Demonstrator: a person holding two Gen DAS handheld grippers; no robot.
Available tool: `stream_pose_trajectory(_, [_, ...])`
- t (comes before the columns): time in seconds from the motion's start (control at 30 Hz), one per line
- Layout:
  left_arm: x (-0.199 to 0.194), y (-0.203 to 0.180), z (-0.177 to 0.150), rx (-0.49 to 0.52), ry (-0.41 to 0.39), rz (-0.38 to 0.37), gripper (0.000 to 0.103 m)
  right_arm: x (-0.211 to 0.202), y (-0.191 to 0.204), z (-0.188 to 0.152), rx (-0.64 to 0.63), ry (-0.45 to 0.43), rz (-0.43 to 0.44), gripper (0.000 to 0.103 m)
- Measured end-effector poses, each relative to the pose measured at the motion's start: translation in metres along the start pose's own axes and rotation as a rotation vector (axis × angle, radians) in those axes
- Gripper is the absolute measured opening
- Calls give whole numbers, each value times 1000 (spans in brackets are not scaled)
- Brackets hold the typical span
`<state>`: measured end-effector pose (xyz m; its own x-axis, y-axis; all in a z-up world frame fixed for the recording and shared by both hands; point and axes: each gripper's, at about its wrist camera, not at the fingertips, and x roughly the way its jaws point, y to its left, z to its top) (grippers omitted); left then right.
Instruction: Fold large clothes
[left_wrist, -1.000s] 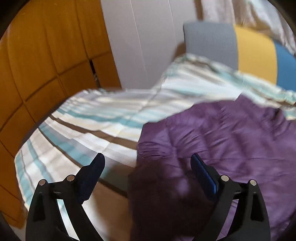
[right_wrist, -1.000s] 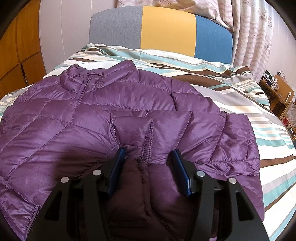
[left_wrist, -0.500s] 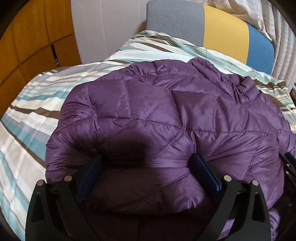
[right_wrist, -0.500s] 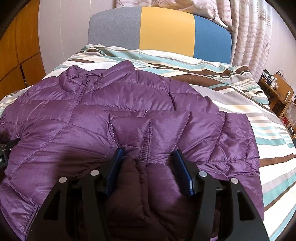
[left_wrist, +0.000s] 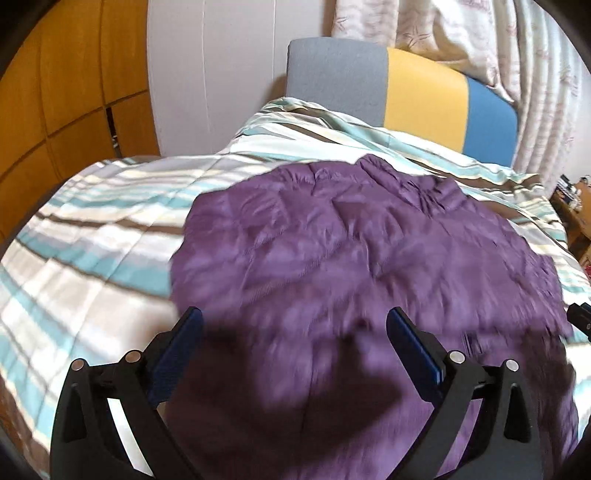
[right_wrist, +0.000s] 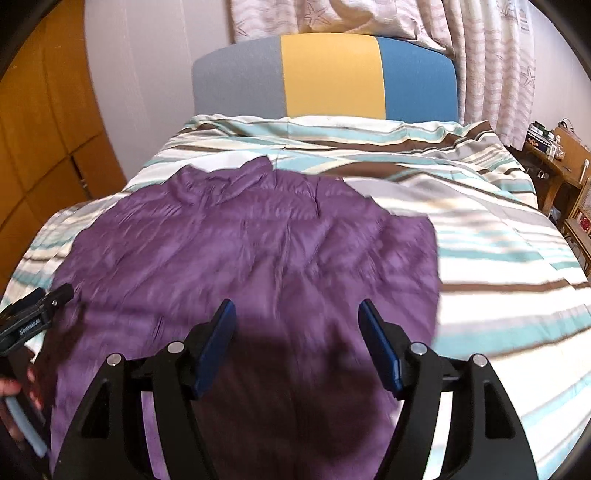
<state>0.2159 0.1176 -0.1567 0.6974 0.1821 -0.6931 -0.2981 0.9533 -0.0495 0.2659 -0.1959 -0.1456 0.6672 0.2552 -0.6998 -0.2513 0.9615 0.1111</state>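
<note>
A purple quilted puffer jacket (left_wrist: 369, 258) lies spread on the striped bedcover (left_wrist: 92, 229), collar toward the headboard; it also shows in the right wrist view (right_wrist: 258, 251). My left gripper (left_wrist: 295, 328) is open and empty, raised above the jacket's near left part. My right gripper (right_wrist: 295, 317) is open and empty, raised above the jacket's near middle. The left gripper also shows at the left edge of the right wrist view (right_wrist: 33, 317). Both views are motion-blurred.
A grey, yellow and blue headboard (right_wrist: 328, 77) stands at the far end of the bed. Wooden cupboards (left_wrist: 74, 74) line the left wall. Curtains (right_wrist: 498, 55) and a cluttered wooden side table (right_wrist: 557, 155) are at the right.
Both grippers have lifted up and back from the jacket. The right gripper let go of the fold it pinched. The jacket now lies flatter and farther away in both views.
</note>
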Motion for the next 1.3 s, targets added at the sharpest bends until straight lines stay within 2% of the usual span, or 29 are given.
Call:
stream_pose_trajectory(0.2, [-42,28,-55,-30,0,-23,99,-45,-28,-55,45,18,2,68])
stream_pose_trajectory(0.33, [-62,47,-82,-41,-8,33,99,-69,-51,-90,76,37,-16,68])
stream_pose_trajectory(0.43, [-74,62,-100,-37,14,40,98,-84,-65,-112,89,56,-8,68])
stream_pose_trajectory(0.63, [-91,82,-135,-56,67,-3,98,-110,-93,-145,161,89,23,65])
stream_pose_trajectory(0.77, [-100,83,-153,-44,103,-56,98,-122,-95,-160,154,111,48,64])
stream_pose_trajectory(0.93, [-111,80,-170,-14,127,-81,93,-121,-89,-176,127,165,59,62])
stream_pose_trajectory(1.03, [-116,80,-177,-14,141,-108,84,-119,-88,-185,141,190,86,55])
stream_pose_trajectory(1.1, [-116,77,-180,-7,146,-112,78,-116,-86,-189,151,199,119,39])
stream_pose_trajectory(1.13, [-117,76,-181,-2,146,-112,76,-114,-83,-191,143,203,140,37])
stream_pose_trajectory(1.17, [-117,73,-181,4,145,-114,69,-113,-80,-191,129,202,141,35])
stream_pose_trajectory(1.23, [-119,66,-181,33,143,-135,44,-113,-71,-191,77,196,159,24])
stream_pose_trajectory(1.27, [-120,61,-182,52,145,-154,18,-113,-66,-192,57,194,167,16])
stream_pose_trajectory(1.3, [-121,54,-182,81,146,-162,11,-112,-62,-192,35,188,166,10])
